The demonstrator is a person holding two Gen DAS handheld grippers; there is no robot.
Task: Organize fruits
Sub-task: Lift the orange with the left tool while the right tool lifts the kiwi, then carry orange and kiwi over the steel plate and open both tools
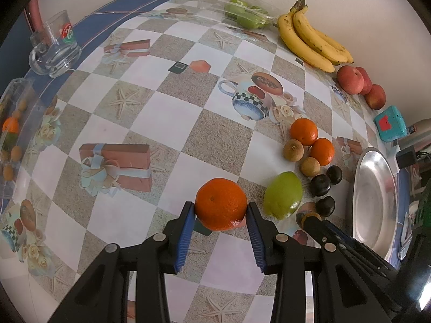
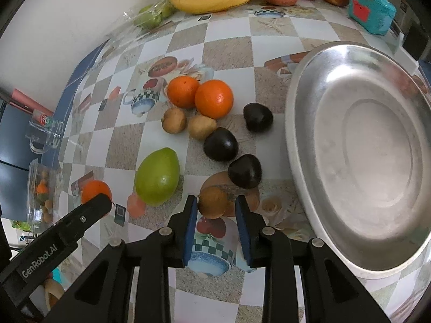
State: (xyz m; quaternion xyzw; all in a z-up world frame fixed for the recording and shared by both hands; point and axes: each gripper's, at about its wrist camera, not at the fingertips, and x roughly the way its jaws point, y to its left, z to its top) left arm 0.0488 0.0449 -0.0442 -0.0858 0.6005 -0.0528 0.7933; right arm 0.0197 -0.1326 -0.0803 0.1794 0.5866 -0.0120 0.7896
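Observation:
My left gripper (image 1: 220,210) is shut on an orange (image 1: 221,203) just above the patterned tablecloth. My right gripper (image 2: 214,206) has its jaws around a small brown fruit (image 2: 212,202), with a gap at the right pad, so it stands open. Beside it lie a green mango (image 2: 157,176), three dark plums (image 2: 244,171), two brown fruits (image 2: 200,126) and two oranges (image 2: 214,98). The steel bowl (image 2: 304,140) lies empty to the right. The right gripper also shows in the left wrist view (image 1: 309,218).
Bananas (image 1: 309,37), red apples (image 1: 350,79) and a clear box of green fruit (image 1: 245,13) line the back wall. A teal box (image 1: 390,123) stands at the right. A glass mug (image 1: 55,44) and a clear tub (image 1: 13,134) of small fruit stand at the left.

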